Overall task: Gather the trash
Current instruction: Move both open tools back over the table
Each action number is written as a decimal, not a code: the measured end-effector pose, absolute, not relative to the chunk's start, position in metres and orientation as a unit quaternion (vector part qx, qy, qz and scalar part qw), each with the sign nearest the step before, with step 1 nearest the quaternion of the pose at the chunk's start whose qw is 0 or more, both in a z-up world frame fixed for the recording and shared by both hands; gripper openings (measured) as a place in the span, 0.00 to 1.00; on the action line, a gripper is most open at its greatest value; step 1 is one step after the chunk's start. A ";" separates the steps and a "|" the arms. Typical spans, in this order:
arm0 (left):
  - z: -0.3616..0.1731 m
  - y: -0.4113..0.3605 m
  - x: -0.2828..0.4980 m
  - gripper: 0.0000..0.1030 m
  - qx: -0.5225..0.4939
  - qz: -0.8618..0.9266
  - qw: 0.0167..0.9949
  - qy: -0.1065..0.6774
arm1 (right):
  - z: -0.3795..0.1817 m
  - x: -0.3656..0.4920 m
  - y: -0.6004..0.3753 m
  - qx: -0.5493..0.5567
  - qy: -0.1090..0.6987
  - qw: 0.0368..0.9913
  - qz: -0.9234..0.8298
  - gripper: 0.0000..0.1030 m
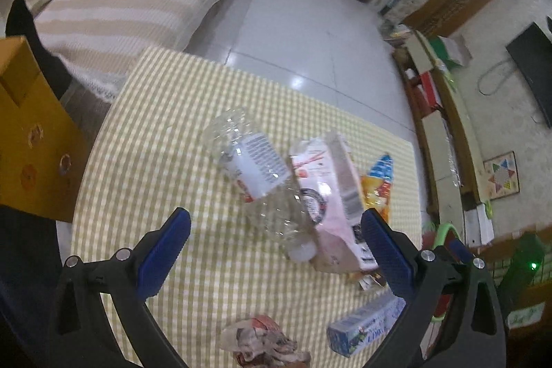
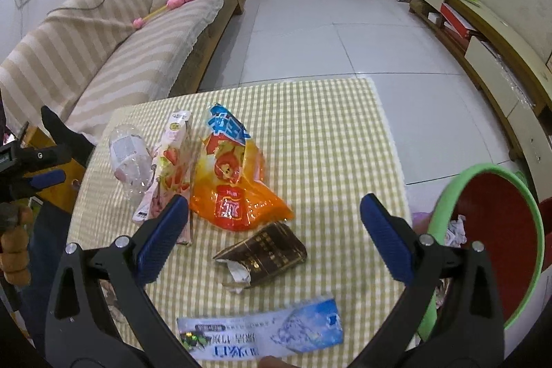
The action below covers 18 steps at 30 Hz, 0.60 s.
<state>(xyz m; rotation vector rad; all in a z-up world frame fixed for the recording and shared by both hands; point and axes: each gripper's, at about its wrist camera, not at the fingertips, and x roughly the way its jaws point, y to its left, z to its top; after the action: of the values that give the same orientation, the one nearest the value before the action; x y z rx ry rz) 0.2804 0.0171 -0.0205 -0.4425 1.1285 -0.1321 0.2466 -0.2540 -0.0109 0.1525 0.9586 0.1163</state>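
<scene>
Bottle (image 1: pixel 255 175) against pink carton (image 1: pixel 331 195), sofa (image 2: pixel 103 50) behind.

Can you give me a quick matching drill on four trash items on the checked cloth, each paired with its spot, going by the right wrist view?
Things:
1. clear plastic bottle
2. orange snack bag
3. brown crumpled box
4. blue-and-white box

Places:
A. nearest the camera, at the near edge of the cloth
B. far left, beside the pink carton
C. middle of the cloth, just right of the pink carton
D. between the orange bag and the blue-and-white box

Pairs: 1-B, 2-C, 3-D, 4-A
</scene>
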 end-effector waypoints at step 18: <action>-0.085 0.013 0.335 0.92 -0.229 0.012 0.793 0.564 | -0.060 0.297 -0.233 0.071 0.511 0.854 0.067 0.95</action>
<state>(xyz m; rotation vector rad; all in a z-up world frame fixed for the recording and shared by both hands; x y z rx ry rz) 0.3355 0.0128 -0.0850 -0.4933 1.2129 0.0264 0.2972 -0.2326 -0.0595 0.1501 1.0741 0.1415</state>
